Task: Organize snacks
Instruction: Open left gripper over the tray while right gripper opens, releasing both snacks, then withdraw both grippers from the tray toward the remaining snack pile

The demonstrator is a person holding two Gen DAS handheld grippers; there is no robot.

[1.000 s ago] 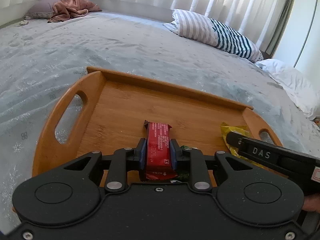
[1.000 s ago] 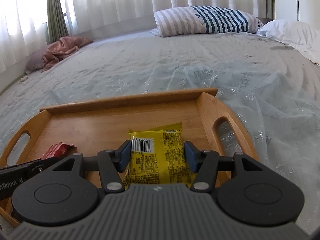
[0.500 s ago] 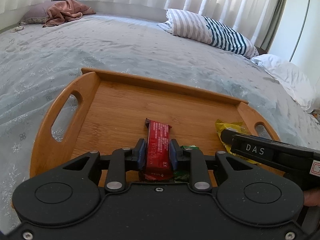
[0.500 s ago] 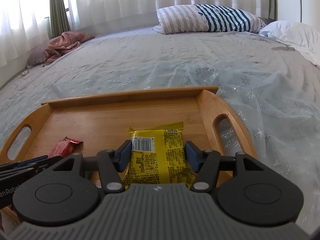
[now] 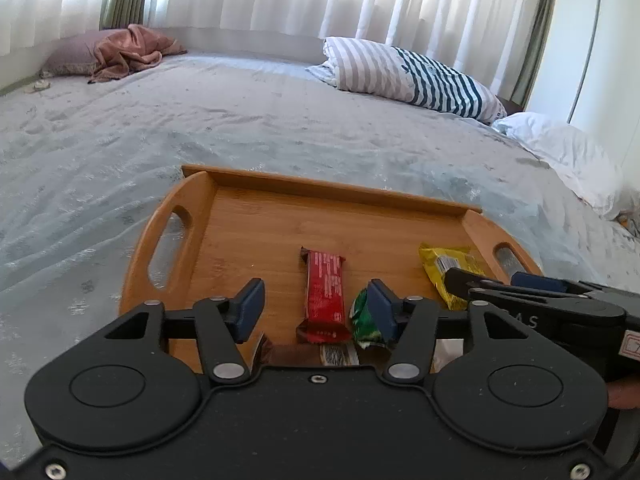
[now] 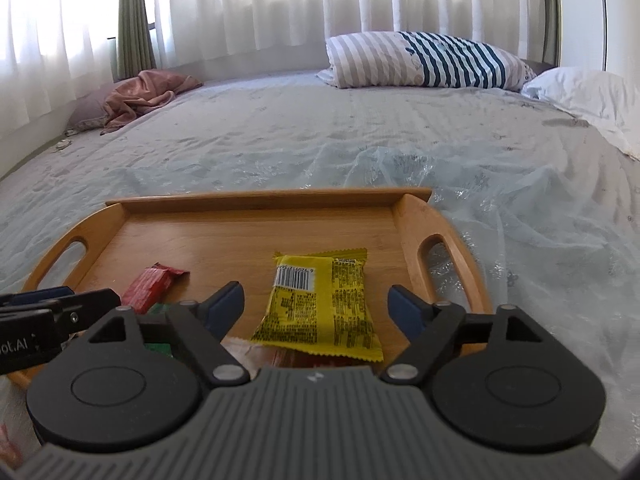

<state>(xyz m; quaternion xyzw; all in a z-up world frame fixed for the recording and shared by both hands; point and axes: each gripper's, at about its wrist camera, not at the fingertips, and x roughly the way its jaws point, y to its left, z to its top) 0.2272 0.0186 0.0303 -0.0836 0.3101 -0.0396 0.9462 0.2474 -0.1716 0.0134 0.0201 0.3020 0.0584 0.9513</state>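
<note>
Now both grippers let go on the tray

Now your left gripper (image 5: 316,306) has its jaws opening, and the blue pads stand clear on both sides of the red snack bar (image 5: 325,297). You do not hold the bar; it lies flat on the wooden tray (image 5: 280,216), and a green wrapper (image 5: 366,322) lies just beside the right pad. Your right gripper (image 6: 316,304) is opening too, wider than the left one. The yellow snack packet (image 6: 320,304) lies between its pads, touching neither, on the right part of the tray near the handle. The tray rests on the bed cover (image 6: 360,136).

One second ago both tools were clamped: the left on the red bar, the right on the yellow packet. Since then each snack is released, and both grippers sit a little further back from the tray.
</note>
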